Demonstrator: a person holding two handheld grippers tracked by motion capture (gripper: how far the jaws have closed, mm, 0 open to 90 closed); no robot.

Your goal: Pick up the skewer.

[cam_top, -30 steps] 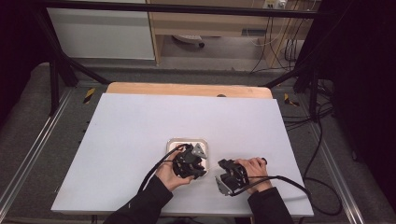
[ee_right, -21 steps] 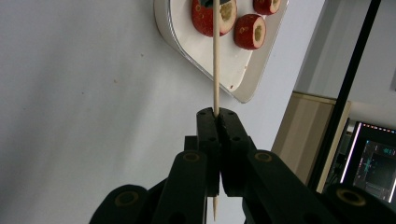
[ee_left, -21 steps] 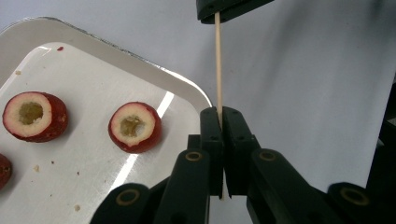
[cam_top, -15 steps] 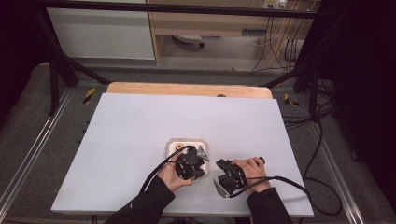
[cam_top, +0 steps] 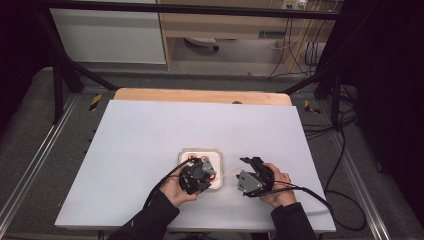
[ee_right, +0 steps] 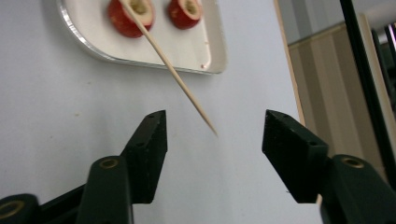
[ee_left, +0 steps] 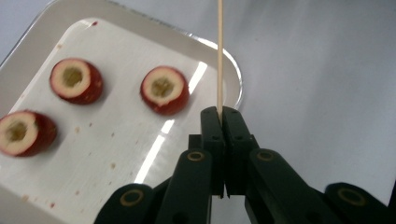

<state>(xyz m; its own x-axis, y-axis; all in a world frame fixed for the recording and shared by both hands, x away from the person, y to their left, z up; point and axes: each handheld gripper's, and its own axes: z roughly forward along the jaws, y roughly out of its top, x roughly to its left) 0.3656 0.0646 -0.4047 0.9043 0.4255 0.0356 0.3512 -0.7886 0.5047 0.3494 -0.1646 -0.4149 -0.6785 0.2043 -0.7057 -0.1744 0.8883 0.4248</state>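
High view: the left gripper [cam_top: 200, 172] sits over the near right part of a small white tray [cam_top: 186, 153] on the pale table [cam_top: 125, 150], and a thin wooden skewer [cam_top: 229, 173] runs from it toward the right gripper [cam_top: 250, 172], which sits just right of the tray and has just been opening its jaws. Bare tabletop lies all round, while the near edge is close behind both hands.

Left gripper view: the jaws are pressed together on the skewer [ee_left: 219, 56], pinching its lower end. Three cored red fruit pieces [ee_left: 164, 89] lie apart in the tray [ee_left: 231, 74], cut faces up.

Right gripper view: the jaws stand spread with the skewer tip [ee_right: 208, 123] between them, touching neither pad. The stick slants back over the tray rim [ee_right: 154, 63] toward a fruit piece [ee_right: 130, 14].

Judgement: the skewer looks light, stiff yet easily snapped; grip it near an end and keep it straight. The fruit seems soft and wet, likely to slip
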